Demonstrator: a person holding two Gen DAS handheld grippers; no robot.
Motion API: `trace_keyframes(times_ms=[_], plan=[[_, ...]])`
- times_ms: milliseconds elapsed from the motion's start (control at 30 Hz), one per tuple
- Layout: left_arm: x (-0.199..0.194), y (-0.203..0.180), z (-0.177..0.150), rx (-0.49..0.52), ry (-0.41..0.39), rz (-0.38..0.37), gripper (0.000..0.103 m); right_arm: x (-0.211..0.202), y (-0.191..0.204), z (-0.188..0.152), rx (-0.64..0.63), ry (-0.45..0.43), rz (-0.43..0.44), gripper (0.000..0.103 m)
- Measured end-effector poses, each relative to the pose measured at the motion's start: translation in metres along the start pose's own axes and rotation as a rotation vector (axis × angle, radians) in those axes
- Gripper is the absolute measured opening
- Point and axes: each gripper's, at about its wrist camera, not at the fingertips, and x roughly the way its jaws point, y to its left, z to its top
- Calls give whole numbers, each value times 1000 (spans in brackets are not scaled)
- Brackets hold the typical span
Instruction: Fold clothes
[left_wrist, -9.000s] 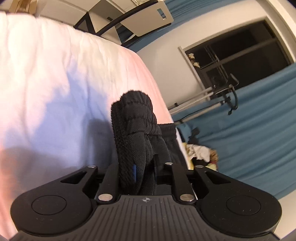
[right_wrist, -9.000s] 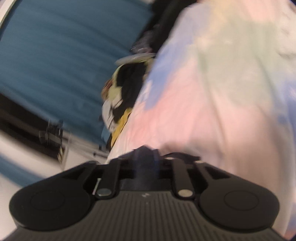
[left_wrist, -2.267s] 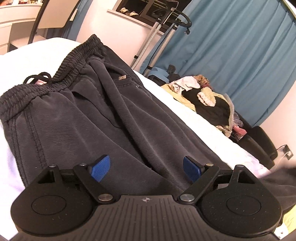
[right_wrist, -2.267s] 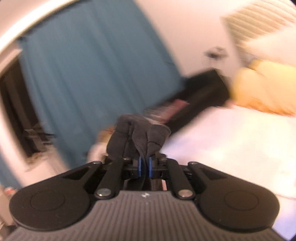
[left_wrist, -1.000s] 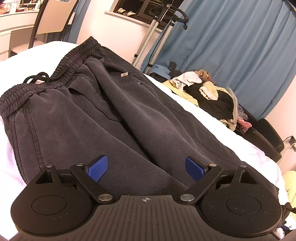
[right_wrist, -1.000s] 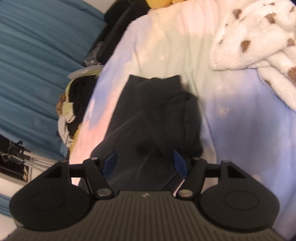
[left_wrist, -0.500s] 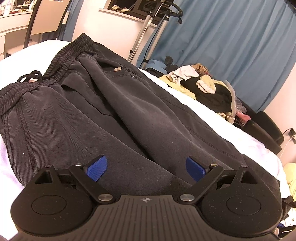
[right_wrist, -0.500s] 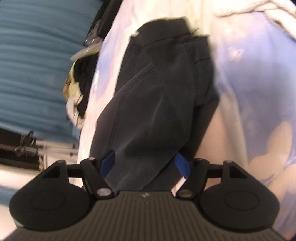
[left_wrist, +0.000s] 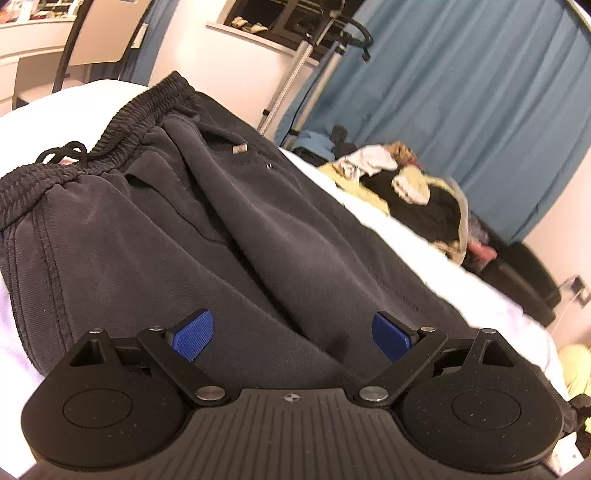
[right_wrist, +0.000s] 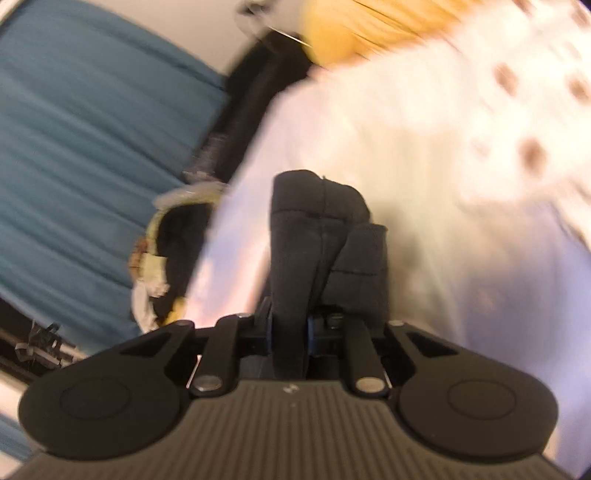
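One pair of dark sweatpants (left_wrist: 207, 229), spread lengthwise on the white bed (left_wrist: 424, 251), waistband at the far left, its long side near the bed's far border. Left gripper (left_wrist: 291, 334): fingers spread wide, holding nothing, low over the cloth. Right gripper (right_wrist: 289, 338): fingers closed on bunched leg cuffs (right_wrist: 325, 236), bare sheet alongside. Clothes pile (left_wrist: 410, 188) beyond the bed, before the blue curtain (left_wrist: 461, 81).

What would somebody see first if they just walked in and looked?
Probably the big dark sweatpants spread across the white bed, with the left gripper open just above them. Next, the right gripper pinching a bunched dark cuff, and the clothes heap before the blue curtain.
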Motion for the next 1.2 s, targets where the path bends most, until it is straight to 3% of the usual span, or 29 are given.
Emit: trace_keyframes(times_ms=[133, 367, 500, 633, 800, 900, 1000, 1067, 1133, 1200], plan=[[3, 6, 8, -31, -37, 2, 95, 15, 53, 9, -117, -37, 38, 11], [17, 19, 15, -36, -102, 1, 95, 83, 187, 30, -203, 40, 45, 10], [27, 22, 18, -57, -110, -15, 95, 78, 238, 32, -289, -15, 161, 9], [34, 23, 18, -54, -100, -13, 95, 67, 210, 36, -312, -63, 168, 9], [28, 25, 18, -63, -94, -20, 95, 28, 99, 38, -218, -104, 90, 9], [23, 23, 17, -56, -85, -23, 95, 26, 13, 28, -66, -53, -22, 10], [13, 19, 14, -53, -80, -31, 95, 23, -65, 3, 153, 36, -81, 11], [5, 18, 13, -65, -81, -40, 95, 11, -84, -1, 255, 46, -72, 14], [-1, 17, 12, -79, -81, -49, 95, 0, -80, 4, 233, 1, -69, 19], [-5, 15, 11, -80, -85, -53, 95, -12, -67, 4, 183, -46, -62, 38]])
